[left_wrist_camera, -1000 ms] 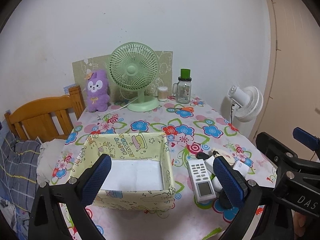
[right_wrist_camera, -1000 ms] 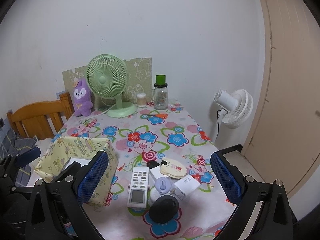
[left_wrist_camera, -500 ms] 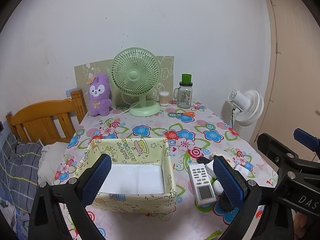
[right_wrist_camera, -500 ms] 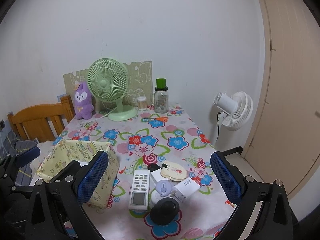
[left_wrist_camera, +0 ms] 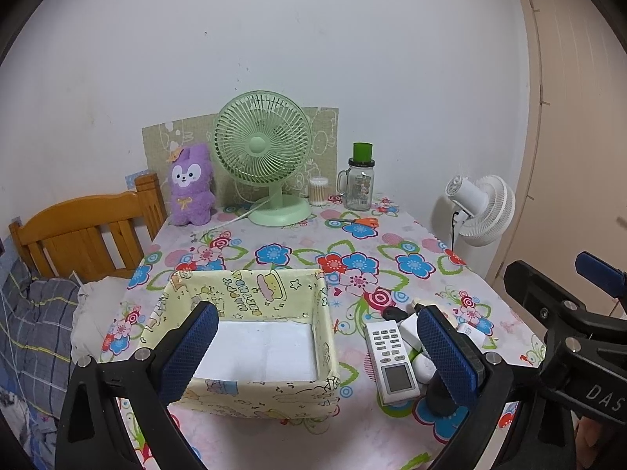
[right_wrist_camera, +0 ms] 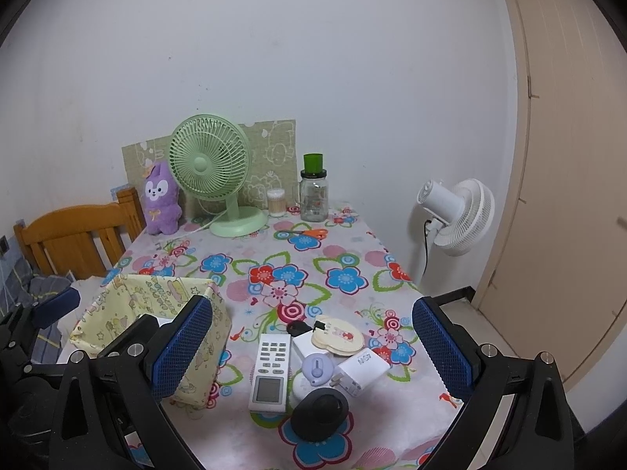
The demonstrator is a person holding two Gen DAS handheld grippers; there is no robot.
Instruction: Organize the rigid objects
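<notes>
A yellow fabric box [left_wrist_camera: 250, 337] with cartoon prints stands open on the near left part of the table [left_wrist_camera: 298, 250], its white bottom bare. Just to its right lies a tight cluster of small hard things: a white remote control [right_wrist_camera: 270, 372] with a grey screen at its near end, a black oval mouse [right_wrist_camera: 319, 413] nearest the edge, a white charger [right_wrist_camera: 362, 366] with its prongs pointing left, a lilac round gadget [right_wrist_camera: 317, 368] resting on a white round piece, a cream oval case [right_wrist_camera: 339, 338] with a small picture on it, a white block under that case, and a small black item behind them whose kind I cannot tell. The left hand-held gripper [left_wrist_camera: 317, 352] hovers above the near rim of the box, its blue-padded fingers spread wide, holding and touching nothing. The right hand-held gripper [right_wrist_camera: 313, 346] hangs above the cluster, likewise spread wide with nothing between its pads. At the far end of the table stand a green fan [left_wrist_camera: 264, 160], a purple plush toy [left_wrist_camera: 192, 184] and a glass jar [left_wrist_camera: 358, 184] with a green lid.
</notes>
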